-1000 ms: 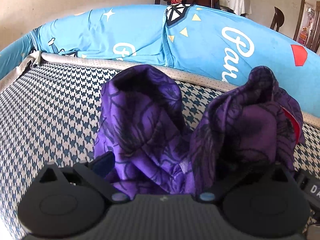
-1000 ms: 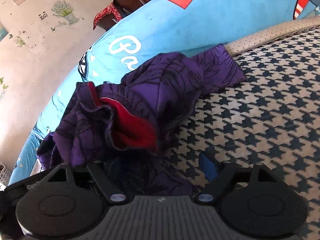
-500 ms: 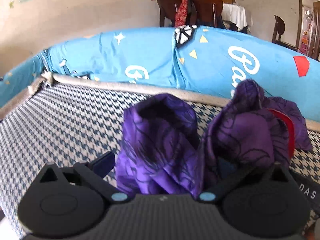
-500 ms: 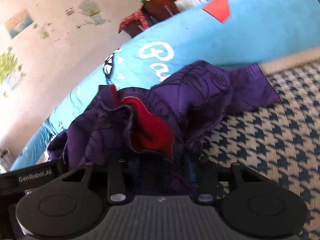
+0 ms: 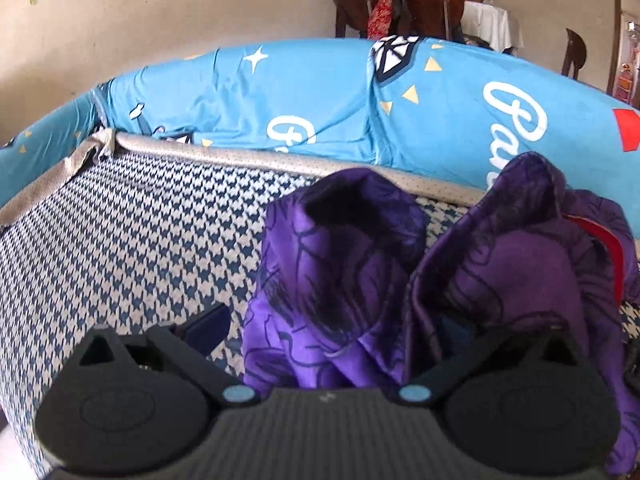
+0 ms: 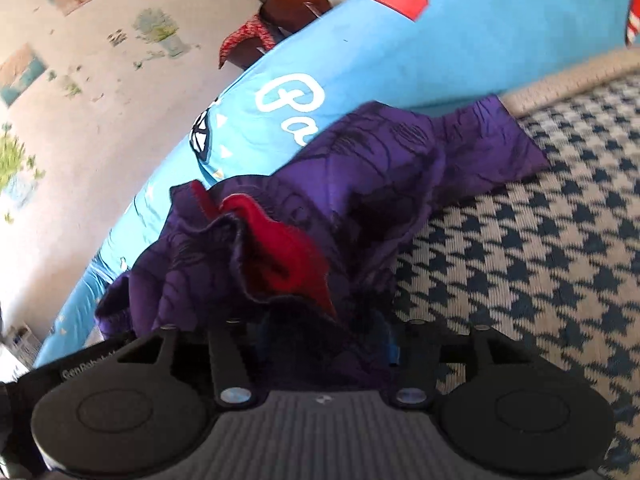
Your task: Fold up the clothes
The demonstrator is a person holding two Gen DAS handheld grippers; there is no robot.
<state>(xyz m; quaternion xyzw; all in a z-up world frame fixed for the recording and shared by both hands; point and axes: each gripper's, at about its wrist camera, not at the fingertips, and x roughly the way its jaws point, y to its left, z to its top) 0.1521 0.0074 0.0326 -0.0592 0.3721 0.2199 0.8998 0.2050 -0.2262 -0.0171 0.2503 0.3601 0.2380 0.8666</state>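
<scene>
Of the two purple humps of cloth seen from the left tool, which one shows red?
The right-hand hump of the purple garment: a red strip runs down its right edge. The left hump shows only purple with dark line patterns.

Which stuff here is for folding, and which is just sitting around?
For folding:
purple garment
left tool
right tool, opening, cloth between its fingers

Just around:
blue cushion
checked sofa seat
wooden chair
</scene>
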